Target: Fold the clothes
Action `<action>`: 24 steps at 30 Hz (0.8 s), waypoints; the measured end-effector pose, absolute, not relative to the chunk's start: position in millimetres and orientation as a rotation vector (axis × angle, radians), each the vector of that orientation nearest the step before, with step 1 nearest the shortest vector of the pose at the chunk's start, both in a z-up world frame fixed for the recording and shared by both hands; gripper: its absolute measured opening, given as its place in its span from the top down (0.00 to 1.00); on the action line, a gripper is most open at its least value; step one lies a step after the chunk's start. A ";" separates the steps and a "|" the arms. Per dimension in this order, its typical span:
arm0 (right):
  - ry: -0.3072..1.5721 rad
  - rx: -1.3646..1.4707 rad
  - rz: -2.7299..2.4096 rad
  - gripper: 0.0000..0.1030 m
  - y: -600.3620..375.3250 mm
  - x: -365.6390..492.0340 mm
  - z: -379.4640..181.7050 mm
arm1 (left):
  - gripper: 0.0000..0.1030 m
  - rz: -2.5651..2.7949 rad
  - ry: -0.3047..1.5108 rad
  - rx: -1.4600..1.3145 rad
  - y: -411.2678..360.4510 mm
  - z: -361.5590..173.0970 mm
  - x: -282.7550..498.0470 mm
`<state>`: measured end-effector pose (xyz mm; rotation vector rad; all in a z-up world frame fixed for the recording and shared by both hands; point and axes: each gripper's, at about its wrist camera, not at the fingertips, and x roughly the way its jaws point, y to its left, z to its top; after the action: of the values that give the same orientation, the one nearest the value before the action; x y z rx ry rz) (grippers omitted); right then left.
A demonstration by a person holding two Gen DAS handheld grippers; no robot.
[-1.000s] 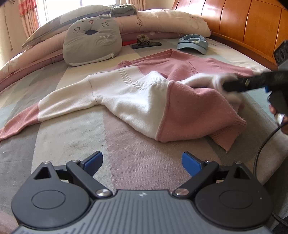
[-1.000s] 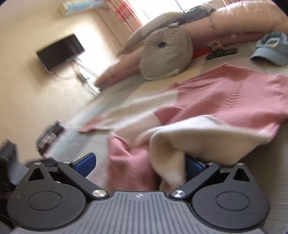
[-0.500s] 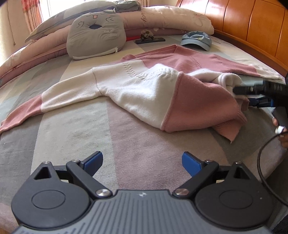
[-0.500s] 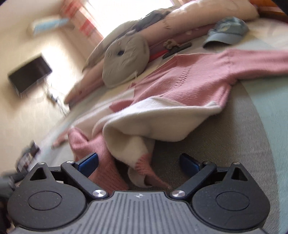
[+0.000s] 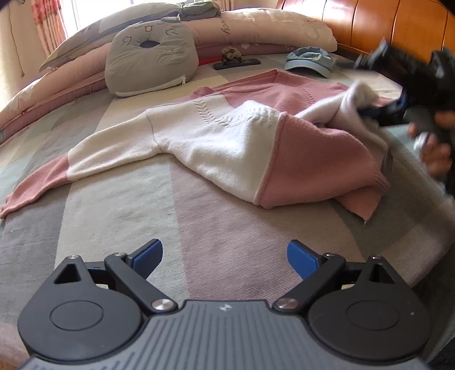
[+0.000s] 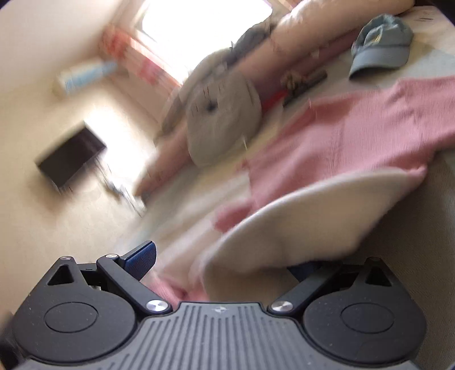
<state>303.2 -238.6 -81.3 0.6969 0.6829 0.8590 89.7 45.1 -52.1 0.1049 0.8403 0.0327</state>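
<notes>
A pink and white sweater (image 5: 227, 142) lies crumpled on the striped bed (image 5: 119, 205), one sleeve stretched out to the left. My left gripper (image 5: 224, 254) is open above bare bedding, short of the sweater's near edge. At the right, a hand holds my right gripper (image 5: 384, 106) against a raised white fold. The blurred right wrist view shows my right gripper (image 6: 224, 261) with jaws wide apart and the white part of the sweater (image 6: 298, 216) draped over its right finger, hiding that pad. The left pad (image 6: 142, 256) is bare.
A grey cushion (image 5: 150, 54) and long pillows (image 5: 270, 28) line the far side. A blue cap (image 5: 310, 61) and a dark flat object (image 5: 236, 62) lie behind the sweater. A wooden headboard (image 5: 384, 22) runs along the right. A wall screen (image 6: 69, 155) shows left.
The right gripper pushed back into the sweater's white fold and lifted it, and its view tilted and blurred. The left gripper stayed open, moving little.
</notes>
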 end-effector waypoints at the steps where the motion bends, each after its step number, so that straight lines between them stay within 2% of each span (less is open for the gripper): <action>1: 0.664 0.753 0.858 0.03 -249.8 307.3 -77.5 | 0.08 0.036 0.841 0.102 46.2 -52.5 89.6; 5: 0.594 0.741 0.740 0.03 -287.2 315.2 -54.7 | 0.08 0.038 0.840 0.091 49.4 -54.0 89.4; 9: 0.678 0.544 0.628 0.02 -288.7 299.4 -43.2 | 0.08 0.019 0.838 0.093 45.7 -55.5 90.4; 16: 0.816 0.218 0.550 0.00 -228.7 226.4 -64.2 | 0.08 0.006 0.833 0.110 38.8 -55.7 91.1; 24: 0.733 0.023 0.343 0.00 -164.8 233.3 -69.3 | 0.08 0.024 0.825 0.096 42.4 -52.2 80.9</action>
<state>233.3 -164.8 -69.3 0.0230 0.7330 0.3434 80.9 42.4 -52.2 0.0957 0.8245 0.0239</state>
